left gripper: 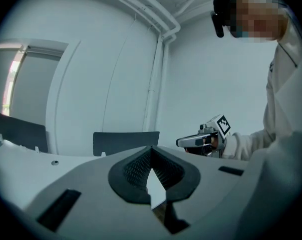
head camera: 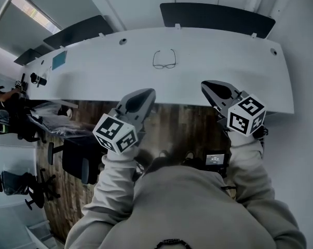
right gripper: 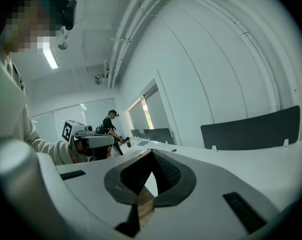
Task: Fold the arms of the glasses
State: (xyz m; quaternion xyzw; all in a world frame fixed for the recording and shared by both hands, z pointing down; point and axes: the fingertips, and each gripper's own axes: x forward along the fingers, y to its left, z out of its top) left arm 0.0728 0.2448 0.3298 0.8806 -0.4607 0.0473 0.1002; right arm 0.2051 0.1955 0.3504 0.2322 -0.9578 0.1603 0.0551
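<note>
Head view: the glasses lie near the middle of the white surface, with their arms spread open and pointing away from the person and the lenses on the near side. The left gripper and right gripper hover at the surface's near edge, one to each side, well apart from the glasses. Both pairs of jaws are clenched together with nothing between them.

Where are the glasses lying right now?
In the head view, the glasses lie on the white desk near its far edge, roughly central, beyond the left tool and the right tool, touched by neither.
</note>
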